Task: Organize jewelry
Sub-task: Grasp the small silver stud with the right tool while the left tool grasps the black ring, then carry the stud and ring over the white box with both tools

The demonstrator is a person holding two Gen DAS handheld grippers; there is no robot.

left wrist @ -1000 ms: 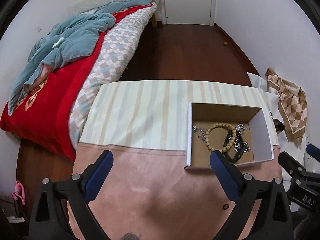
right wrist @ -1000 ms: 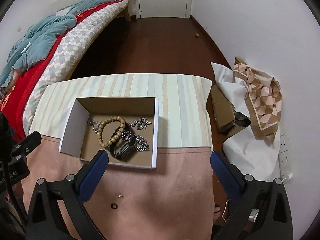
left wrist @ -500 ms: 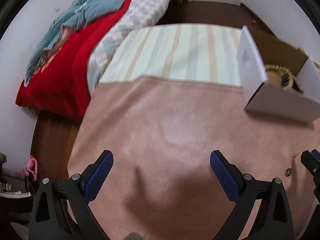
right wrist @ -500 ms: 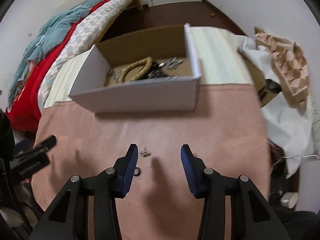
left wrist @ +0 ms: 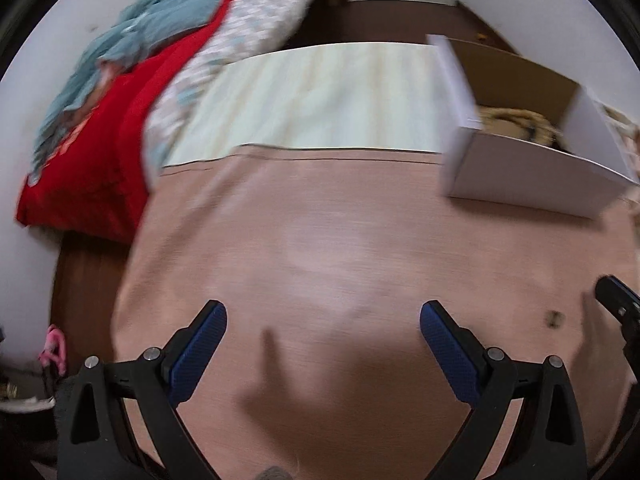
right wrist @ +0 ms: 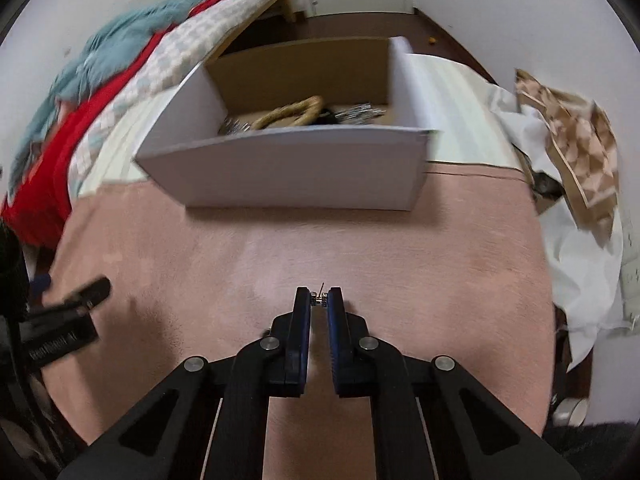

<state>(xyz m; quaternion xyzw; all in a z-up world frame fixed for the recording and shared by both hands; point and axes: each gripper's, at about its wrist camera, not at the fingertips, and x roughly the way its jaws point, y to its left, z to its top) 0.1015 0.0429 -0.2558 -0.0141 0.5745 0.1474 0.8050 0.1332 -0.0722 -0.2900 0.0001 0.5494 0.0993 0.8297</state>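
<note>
A white cardboard box point(right wrist: 288, 168) stands on the table and holds a wooden bead bracelet point(right wrist: 290, 114), silver chains point(right wrist: 358, 112) and a dark watch. My right gripper point(right wrist: 319, 300) is shut on a small metal earring point(right wrist: 319, 299) just above the pink cloth point(right wrist: 400, 264), in front of the box. My left gripper point(left wrist: 323, 334) is open and empty, low over the pink cloth point(left wrist: 320, 248). The box point(left wrist: 532, 176) is at the upper right of the left wrist view. A small dark ring point(left wrist: 554, 318) lies on the cloth near the right gripper's tip point(left wrist: 616, 296).
A bed with a red cover point(left wrist: 100, 152) and a teal blanket point(right wrist: 120, 40) runs along the left. Crumpled white paper and a patterned bag point(right wrist: 576, 148) lie off the table's right side. A striped cloth point(left wrist: 320, 96) covers the table's far half.
My right gripper has closed from half open onto the earring on the cloth. Both grippers have moved lower and closer to the table. The left gripper stays open.
</note>
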